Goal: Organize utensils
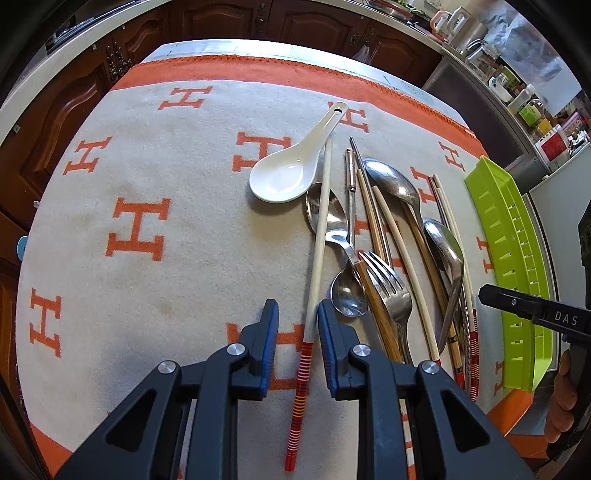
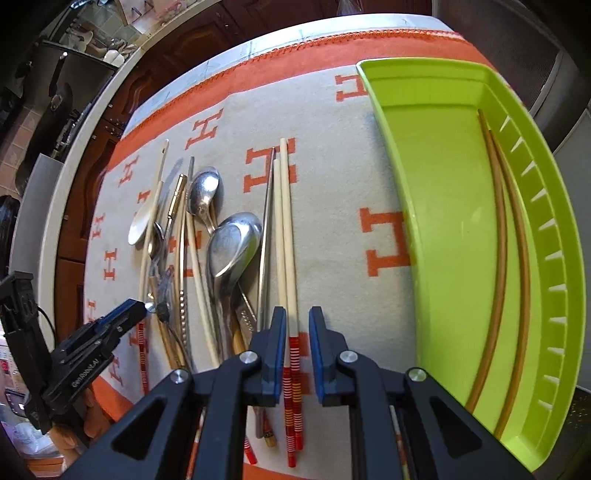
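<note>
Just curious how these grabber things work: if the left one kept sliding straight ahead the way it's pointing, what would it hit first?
Probably the cream chopstick lying between the open left gripper's fingers, then the metal spoon it crosses. Depth is hard to judge.

home kitchen | wooden cabinets | kettle | countertop | utensils

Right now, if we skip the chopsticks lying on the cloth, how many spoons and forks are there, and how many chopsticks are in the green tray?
White ceramic soup spoon: 1
Metal spoons: 4
Metal fork: 1
Brown chopsticks in the green tray: 2
Total: 8
</note>
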Demonstrator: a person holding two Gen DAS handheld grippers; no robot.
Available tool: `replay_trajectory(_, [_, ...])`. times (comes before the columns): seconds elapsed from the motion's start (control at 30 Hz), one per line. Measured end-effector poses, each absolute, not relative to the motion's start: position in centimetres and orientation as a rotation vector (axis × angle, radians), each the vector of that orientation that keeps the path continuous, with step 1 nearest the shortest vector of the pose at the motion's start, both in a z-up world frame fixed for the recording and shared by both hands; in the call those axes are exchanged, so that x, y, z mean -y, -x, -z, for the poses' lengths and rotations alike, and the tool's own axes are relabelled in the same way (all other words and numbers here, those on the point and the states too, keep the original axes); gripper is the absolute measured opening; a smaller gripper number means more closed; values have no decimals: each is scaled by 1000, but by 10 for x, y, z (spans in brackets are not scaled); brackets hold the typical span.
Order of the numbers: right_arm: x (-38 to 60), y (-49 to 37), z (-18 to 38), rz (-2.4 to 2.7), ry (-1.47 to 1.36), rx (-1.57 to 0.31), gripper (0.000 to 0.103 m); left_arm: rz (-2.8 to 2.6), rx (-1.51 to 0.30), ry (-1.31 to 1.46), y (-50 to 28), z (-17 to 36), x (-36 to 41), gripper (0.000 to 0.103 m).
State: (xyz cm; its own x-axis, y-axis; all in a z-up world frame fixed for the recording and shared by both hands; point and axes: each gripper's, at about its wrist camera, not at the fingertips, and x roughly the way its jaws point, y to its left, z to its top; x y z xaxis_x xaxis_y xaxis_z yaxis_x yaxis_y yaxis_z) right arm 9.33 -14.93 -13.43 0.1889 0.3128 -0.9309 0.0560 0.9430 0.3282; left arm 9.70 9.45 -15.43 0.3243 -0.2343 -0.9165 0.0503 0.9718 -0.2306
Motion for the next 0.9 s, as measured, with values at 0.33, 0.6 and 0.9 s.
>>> replay_trajectory(0.33, [129,-90,139,-133,-148,-1358,12,180,-1204,137,-94,155,-91,20])
replay_trajectory(0.6, [122,-80,139,-101,-78,-1283,5,183,-1177,125,-90,156,-88,4])
replay_trajectory(0.9, [149,-66,113,-149,-240,-1206,5,199,-1125,198,-79,130,-89,3])
